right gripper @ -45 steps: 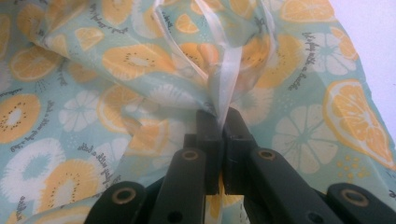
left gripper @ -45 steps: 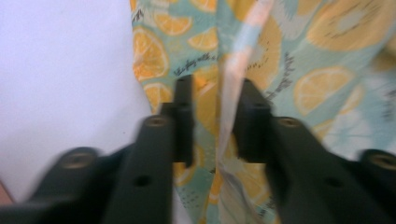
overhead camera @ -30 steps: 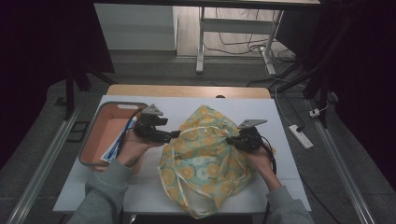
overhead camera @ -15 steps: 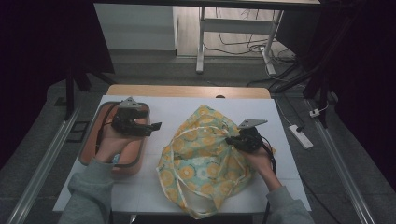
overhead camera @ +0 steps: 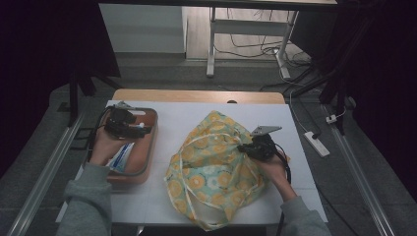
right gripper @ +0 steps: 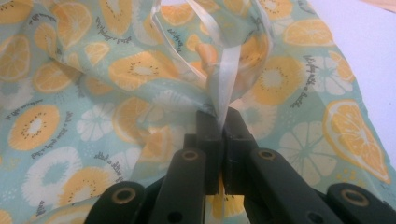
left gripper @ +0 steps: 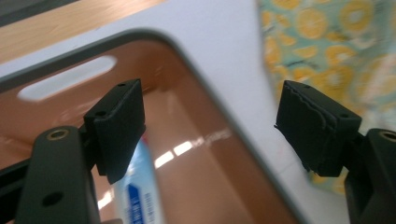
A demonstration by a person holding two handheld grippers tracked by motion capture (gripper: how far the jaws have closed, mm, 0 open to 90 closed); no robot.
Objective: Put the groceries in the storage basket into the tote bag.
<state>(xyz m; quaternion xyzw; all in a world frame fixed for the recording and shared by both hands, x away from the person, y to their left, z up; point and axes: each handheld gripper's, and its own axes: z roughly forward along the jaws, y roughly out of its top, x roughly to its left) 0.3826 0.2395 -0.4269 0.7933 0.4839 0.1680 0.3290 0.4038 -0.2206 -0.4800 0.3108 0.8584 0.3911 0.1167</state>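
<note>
A cloth drawstring bag (overhead camera: 211,169) printed with orange slices lies on the white table, right of centre. My right gripper (overhead camera: 244,147) rests on its right side, shut on the bag's white ribbon (right gripper: 227,79), which runs up from between the pads; the bag's cloth (right gripper: 93,93) lies all around it. At the left, my left gripper (overhead camera: 141,129) hovers over the brown tray (overhead camera: 150,143). It stands open (left gripper: 210,126) with nothing between its fingers. Below them lies a white and blue tube (left gripper: 140,196) on the tray's floor (left gripper: 187,88). The bag's edge (left gripper: 327,42) shows beyond the tray.
The tube (overhead camera: 121,157) lies in the tray's near half. Bare white tabletop (overhead camera: 172,115) separates tray and bag. A wooden strip (overhead camera: 196,95) edges the table's far side. On the floor to the right lies a power strip (overhead camera: 313,143) with cables.
My left gripper has left the bag's left side and moved left, over the tray. The right gripper and the bag have stayed put.
</note>
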